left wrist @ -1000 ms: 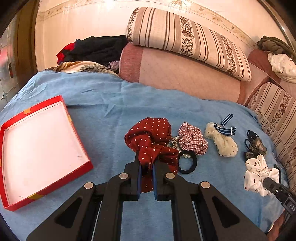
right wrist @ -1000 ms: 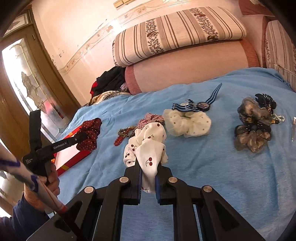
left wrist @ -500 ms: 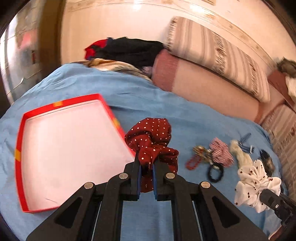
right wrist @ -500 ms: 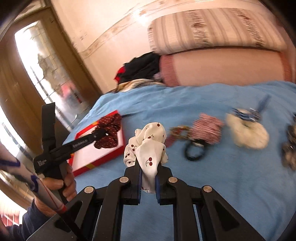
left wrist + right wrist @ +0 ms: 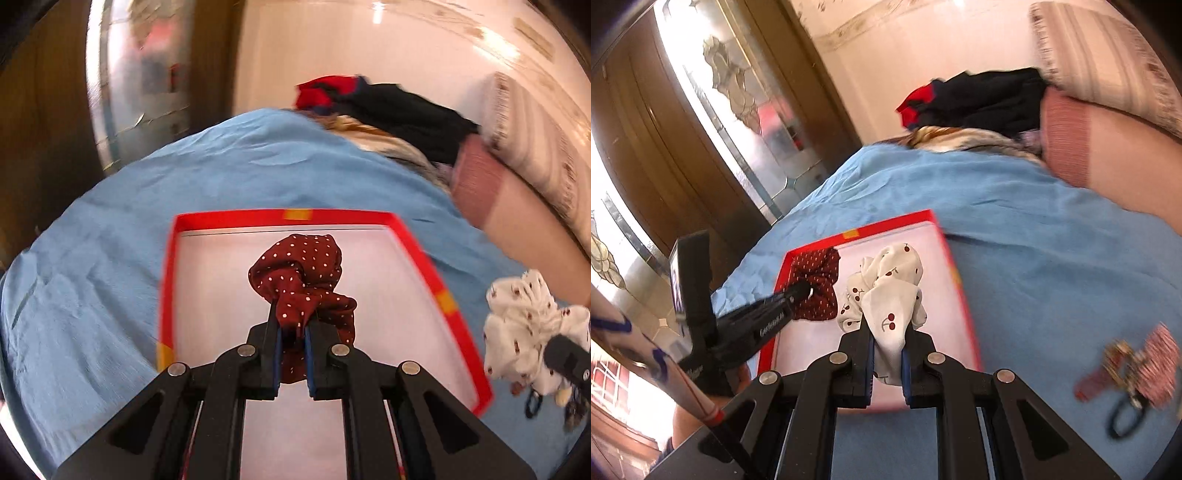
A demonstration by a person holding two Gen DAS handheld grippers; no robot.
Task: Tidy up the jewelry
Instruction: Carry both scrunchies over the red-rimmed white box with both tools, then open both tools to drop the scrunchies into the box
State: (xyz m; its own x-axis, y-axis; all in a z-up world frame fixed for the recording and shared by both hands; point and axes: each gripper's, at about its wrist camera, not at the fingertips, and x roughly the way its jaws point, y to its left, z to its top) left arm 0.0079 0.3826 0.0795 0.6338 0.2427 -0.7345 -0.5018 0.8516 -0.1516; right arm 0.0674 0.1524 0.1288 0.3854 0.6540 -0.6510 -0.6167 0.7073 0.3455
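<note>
A: Both grippers have swung from the pile to the red tray (image 5: 417, 251).

B: Noted. Left gripper (image 5: 292, 349) clamped on the red scrunchie (image 5: 299, 266), right gripper (image 5: 887, 356) on the white scrunchie (image 5: 886, 291), both held over the tray. Neither dropped yet; release looks next.
</note>
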